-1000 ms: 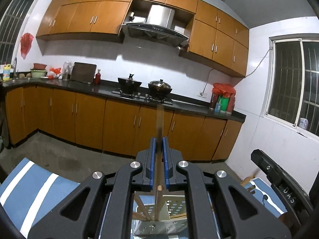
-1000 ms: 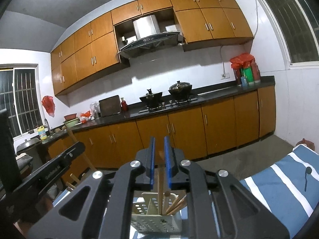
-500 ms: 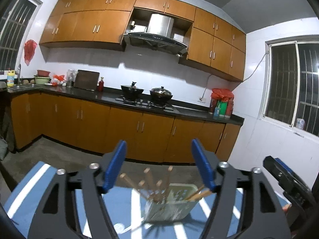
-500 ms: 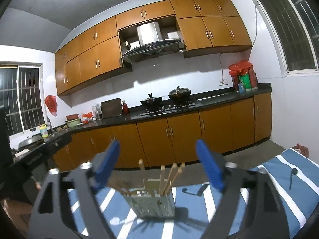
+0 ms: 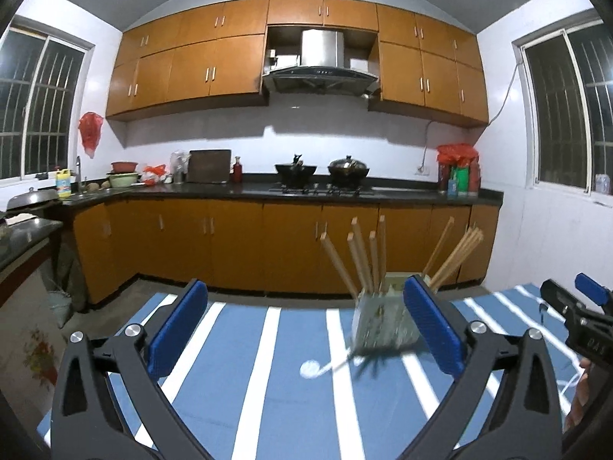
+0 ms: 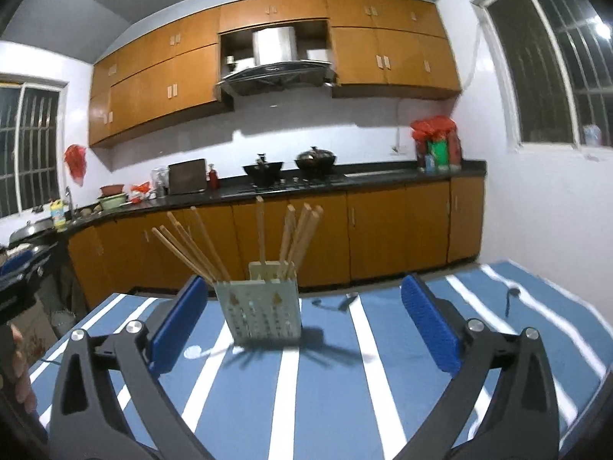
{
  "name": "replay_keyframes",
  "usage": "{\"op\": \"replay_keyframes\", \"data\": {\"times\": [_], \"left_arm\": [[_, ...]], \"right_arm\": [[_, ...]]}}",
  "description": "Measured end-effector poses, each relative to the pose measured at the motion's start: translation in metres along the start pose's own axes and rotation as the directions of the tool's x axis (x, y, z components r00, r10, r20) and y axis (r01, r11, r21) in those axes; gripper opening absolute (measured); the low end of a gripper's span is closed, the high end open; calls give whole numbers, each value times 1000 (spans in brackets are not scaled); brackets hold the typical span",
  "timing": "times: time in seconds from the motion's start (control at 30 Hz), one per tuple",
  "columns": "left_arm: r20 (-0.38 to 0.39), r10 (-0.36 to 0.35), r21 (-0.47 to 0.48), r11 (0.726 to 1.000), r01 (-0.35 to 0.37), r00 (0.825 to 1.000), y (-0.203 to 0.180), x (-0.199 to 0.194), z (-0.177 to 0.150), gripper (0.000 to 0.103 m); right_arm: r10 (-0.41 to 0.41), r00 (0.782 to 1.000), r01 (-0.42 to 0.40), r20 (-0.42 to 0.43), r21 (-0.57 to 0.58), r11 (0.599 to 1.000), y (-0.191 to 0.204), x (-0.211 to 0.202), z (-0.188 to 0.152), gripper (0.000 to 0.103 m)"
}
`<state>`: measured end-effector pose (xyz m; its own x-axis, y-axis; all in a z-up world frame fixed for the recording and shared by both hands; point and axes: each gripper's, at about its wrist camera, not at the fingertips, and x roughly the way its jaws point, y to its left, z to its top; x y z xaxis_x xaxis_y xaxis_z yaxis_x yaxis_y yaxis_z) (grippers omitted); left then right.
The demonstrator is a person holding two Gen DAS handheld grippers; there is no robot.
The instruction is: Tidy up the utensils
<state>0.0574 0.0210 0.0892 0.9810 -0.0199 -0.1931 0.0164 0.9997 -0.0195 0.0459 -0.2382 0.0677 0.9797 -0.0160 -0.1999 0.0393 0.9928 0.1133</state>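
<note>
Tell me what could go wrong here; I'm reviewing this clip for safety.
1. The chopsticks lean outward in a light perforated holder; a knock could tip it.
2. A spoon lies near the striped tablecloth's edge and might get swept off.
3. Both grippers, left and right, are open with wide fingers that could clip the sticks.

A pale perforated plastic utensil holder (image 6: 264, 312) stands on the blue-and-white striped table (image 6: 325, 402), wooden chopsticks (image 6: 260, 230) upright in it, a white spoon (image 5: 318, 367) lying before it.
</note>
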Motion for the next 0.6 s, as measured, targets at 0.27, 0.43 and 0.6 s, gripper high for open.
{"op": "replay_keyframes", "data": {"times": [0.27,0.43,0.6], "left_arm": [[-10,-1,27,1000,1,1000,-4,-17,-35,101],[-69,-8,20,1000,9,998,-6,-14,-56,101],[-120,-15,10,1000,16,993,-6,-12,-69,101]], "right_arm": [[-24,996,22,-90,-24,999,1,-7,-36,99],[-11,991,5,-134,-47,999,7,-8,-51,99],[9,981,-17,-193,-39,999,7,-4,-65,99]]}}
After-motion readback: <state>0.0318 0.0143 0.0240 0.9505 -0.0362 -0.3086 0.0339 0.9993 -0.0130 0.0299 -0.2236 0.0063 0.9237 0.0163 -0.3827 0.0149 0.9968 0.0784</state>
